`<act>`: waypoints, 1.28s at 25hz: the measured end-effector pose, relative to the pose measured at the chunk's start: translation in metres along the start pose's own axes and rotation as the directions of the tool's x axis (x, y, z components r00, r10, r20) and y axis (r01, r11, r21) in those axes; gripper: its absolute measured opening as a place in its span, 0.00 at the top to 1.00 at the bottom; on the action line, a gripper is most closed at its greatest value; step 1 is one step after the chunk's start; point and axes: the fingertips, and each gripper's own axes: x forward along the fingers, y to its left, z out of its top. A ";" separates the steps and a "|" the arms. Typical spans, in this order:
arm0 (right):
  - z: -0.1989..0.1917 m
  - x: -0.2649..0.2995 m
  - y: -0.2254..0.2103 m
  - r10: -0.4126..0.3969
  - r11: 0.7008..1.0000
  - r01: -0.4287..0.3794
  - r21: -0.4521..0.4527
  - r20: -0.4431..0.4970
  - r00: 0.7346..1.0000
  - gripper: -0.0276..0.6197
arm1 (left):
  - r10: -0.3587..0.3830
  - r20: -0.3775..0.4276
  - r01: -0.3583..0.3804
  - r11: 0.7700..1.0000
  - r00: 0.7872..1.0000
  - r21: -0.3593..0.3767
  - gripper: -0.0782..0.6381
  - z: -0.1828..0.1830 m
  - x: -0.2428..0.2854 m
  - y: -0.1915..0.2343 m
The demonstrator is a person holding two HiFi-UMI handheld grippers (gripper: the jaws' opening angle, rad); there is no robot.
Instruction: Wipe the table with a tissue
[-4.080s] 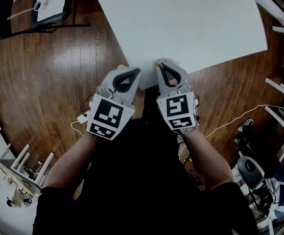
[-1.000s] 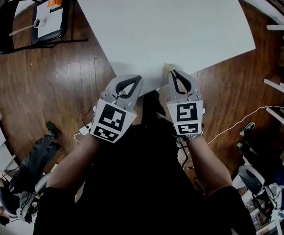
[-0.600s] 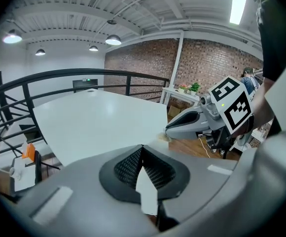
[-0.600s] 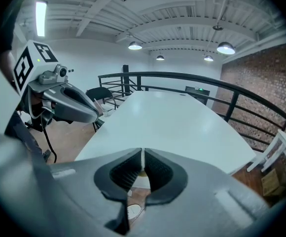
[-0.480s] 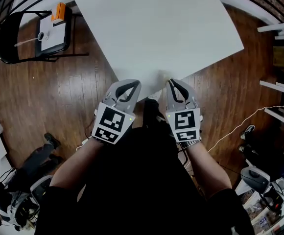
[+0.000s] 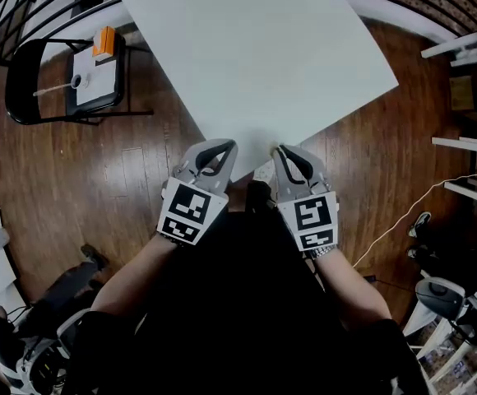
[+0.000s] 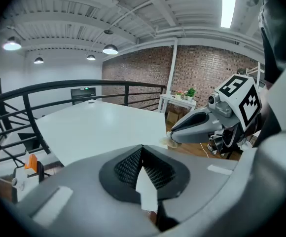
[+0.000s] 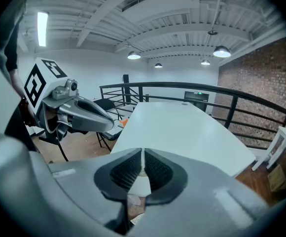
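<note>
The white table stretches out bare ahead, and the wiping looks barely started, since both tools sit at its near corner. The right gripper points forward and down at that corner, its jaws pressed together on a small crumpled tissue right at the table's edge. The left gripper hovers just beside it, its jaws closed on nothing. Next, I judge, the tissue needs pushing out across the surface under steady downward pressure.
</note>
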 end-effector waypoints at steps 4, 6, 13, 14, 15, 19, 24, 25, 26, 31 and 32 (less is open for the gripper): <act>0.014 -0.007 0.007 -0.011 1.000 0.011 0.015 0.027 1.000 0.95 | -0.010 0.024 0.009 1.000 1.000 0.019 0.88 0.008 -0.008 0.003; 0.018 -0.011 0.010 -0.021 1.000 0.020 0.021 0.037 0.999 0.95 | -0.020 0.029 0.019 0.999 0.999 0.029 0.88 0.010 -0.011 0.001; 0.015 -0.022 0.024 -0.036 0.999 0.034 0.040 0.039 0.999 0.95 | -0.053 0.029 0.052 0.997 0.998 0.050 0.88 0.010 -0.016 -0.006; 0.013 -0.023 0.026 -0.038 0.998 0.036 0.043 0.038 0.999 0.95 | -0.056 0.027 0.055 0.997 0.998 0.052 0.88 0.009 -0.016 -0.007; 0.013 -0.023 0.026 -0.040 0.998 0.039 0.045 0.037 0.998 0.95 | -0.060 0.026 0.058 0.997 0.998 0.054 0.88 0.009 -0.016 -0.007; 0.014 -0.020 0.028 -0.050 0.998 0.048 0.051 0.038 0.998 0.95 | -0.074 0.020 0.073 0.996 0.997 0.060 0.88 0.007 -0.015 -0.005; 0.020 -0.022 0.029 -0.056 0.998 0.054 0.044 0.053 0.997 0.95 | -0.080 0.026 0.078 0.995 0.996 0.069 0.88 0.010 -0.016 -0.006; 0.022 -0.022 0.029 -0.057 0.998 0.055 0.040 0.058 0.997 0.95 | -0.081 0.027 0.079 0.994 0.996 0.070 0.88 0.010 -0.016 -0.006; 0.024 -0.022 0.029 -0.057 0.998 0.055 0.036 0.062 0.996 0.95 | -0.081 0.028 0.079 0.994 0.996 0.071 0.88 0.011 -0.016 -0.007; 0.029 -0.023 0.029 -0.058 0.998 0.056 0.022 0.072 0.996 0.95 | -0.081 0.033 0.078 0.994 0.996 0.074 0.88 0.012 -0.016 -0.007; 0.029 -0.023 0.029 -0.058 0.998 0.056 0.021 0.074 0.996 0.95 | -0.081 0.033 0.078 0.994 0.996 0.074 0.88 0.012 -0.015 -0.007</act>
